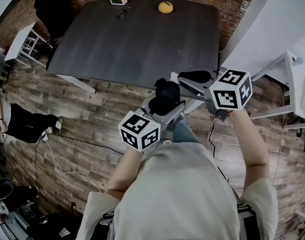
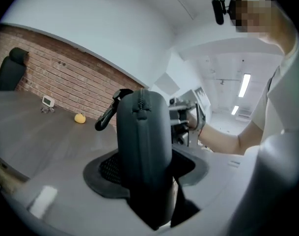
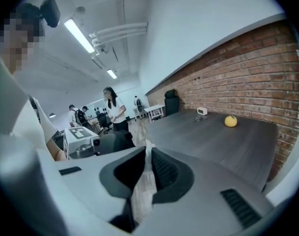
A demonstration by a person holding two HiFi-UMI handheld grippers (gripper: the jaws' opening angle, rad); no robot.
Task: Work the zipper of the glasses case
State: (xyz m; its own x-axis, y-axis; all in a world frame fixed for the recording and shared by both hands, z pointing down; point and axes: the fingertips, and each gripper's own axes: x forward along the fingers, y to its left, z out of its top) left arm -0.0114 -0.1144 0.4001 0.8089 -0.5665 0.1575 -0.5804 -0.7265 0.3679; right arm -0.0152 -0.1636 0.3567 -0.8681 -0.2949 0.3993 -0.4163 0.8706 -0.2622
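Observation:
The black glasses case [image 2: 142, 146] stands upright between the jaws of my left gripper [image 2: 145, 163], which is shut on its lower half. Its zipper seam faces the camera, with the pull [image 2: 140, 105] near the top and a black loop [image 2: 107, 114] hanging off to the left. In the head view, the case [image 1: 167, 95] is held in the air in front of the table's near edge by the left gripper [image 1: 163, 104]. My right gripper [image 1: 191, 77] is just right of the case, not touching it. The right gripper [image 3: 148, 163] is shut with nothing between its fingers.
A dark table [image 1: 137, 39] lies ahead, with an orange fruit [image 1: 166, 7], a small white clock [image 1: 118, 0] and a small dark object [image 1: 122, 14] at its far edge. A black chair [image 1: 54, 9] stands at the back left, white desks [image 1: 292, 79] at the right. People [image 3: 112, 109] stand far off.

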